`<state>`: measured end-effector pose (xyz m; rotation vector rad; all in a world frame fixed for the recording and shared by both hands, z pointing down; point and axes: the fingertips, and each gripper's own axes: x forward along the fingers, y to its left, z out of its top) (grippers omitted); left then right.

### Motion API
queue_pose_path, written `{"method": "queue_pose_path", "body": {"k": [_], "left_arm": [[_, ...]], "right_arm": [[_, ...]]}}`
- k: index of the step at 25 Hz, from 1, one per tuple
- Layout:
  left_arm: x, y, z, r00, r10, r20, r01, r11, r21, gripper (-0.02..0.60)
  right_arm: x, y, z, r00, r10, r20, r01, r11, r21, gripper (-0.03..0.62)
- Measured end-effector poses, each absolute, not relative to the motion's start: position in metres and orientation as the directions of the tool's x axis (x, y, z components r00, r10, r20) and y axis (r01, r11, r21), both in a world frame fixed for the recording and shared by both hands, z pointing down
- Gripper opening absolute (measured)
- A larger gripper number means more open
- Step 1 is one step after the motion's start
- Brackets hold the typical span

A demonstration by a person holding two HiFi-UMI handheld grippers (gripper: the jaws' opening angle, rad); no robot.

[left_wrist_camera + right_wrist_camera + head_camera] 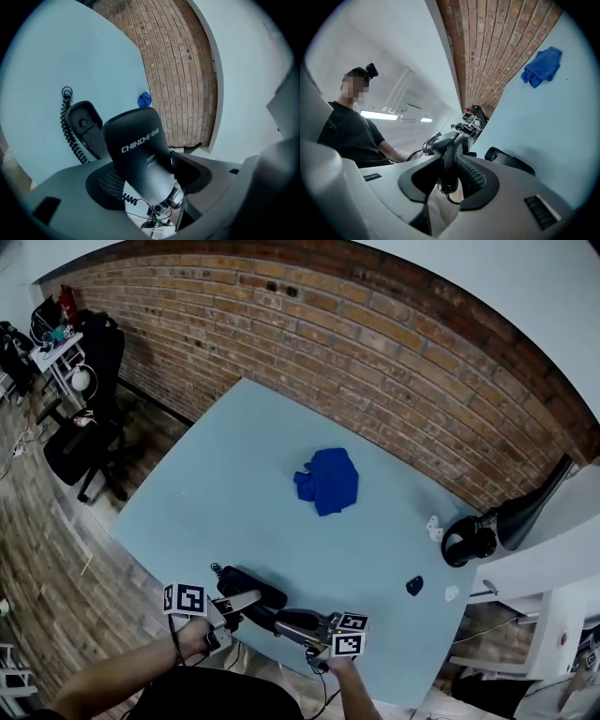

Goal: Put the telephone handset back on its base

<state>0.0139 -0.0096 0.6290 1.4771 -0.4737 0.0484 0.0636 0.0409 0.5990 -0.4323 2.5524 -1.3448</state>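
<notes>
The black telephone handset [138, 145] lies across the space between my two grippers at the table's near edge. My left gripper [150, 183] is shut on one thick end of it, with the pads against both of its sides. At the other end, my right gripper [451, 176] is shut on the handset [450, 161], seen edge-on with a cord hanging below. The black base [83, 124] rests on the light blue table just beyond, its coiled cord [65, 126] beside it. In the head view the base [253, 585] sits ahead of the left gripper [246, 601] and the right gripper [286, 622].
A crumpled blue cloth [328, 481] lies mid-table. Black headphones [466, 540] and a few small items [414, 585] sit near the right edge. A brick wall [375, 352] runs behind the table [216, 484]. An office chair [84, 442] stands on the floor at left.
</notes>
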Motion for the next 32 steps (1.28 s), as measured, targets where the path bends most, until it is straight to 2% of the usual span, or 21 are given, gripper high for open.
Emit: {"method": "queue_pose_path", "body": {"k": [3, 9, 17, 27, 32], "left_arm": [[0.011, -0.017, 0.638, 0.897, -0.271, 0.348, -0.328, 0.117, 0.937, 0.319], [0.002, -0.022, 0.668, 0.864, -0.316, 0.392, -0.334, 0.224, 0.916, 0.319], [0.003, -0.029, 0.690, 0.840, -0.311, 0.445, -0.358, 0.299, 0.884, 0.321], [0.004, -0.022, 0.710, 0.829, -0.231, 0.510, -0.401, 0.389, 0.829, 0.330], [0.010, -0.015, 0.712, 0.824, -0.185, 0.535, -0.432, 0.404, 0.806, 0.330]], "right_arm": [[0.062, 0.033, 0.607, -0.939, -0.337, -0.076, -0.121, 0.527, -0.841, 0.115], [0.059, 0.020, 0.631, -0.950, -0.307, -0.058, -0.100, 0.475, -0.874, 0.115], [0.063, 0.006, 0.652, -0.954, -0.296, -0.039, -0.090, 0.409, -0.908, 0.115], [0.062, 0.001, 0.673, -0.971, -0.238, -0.011, -0.087, 0.395, -0.914, 0.115], [0.070, -0.001, 0.683, -0.959, -0.282, -0.013, -0.091, 0.350, -0.932, 0.115]]}}
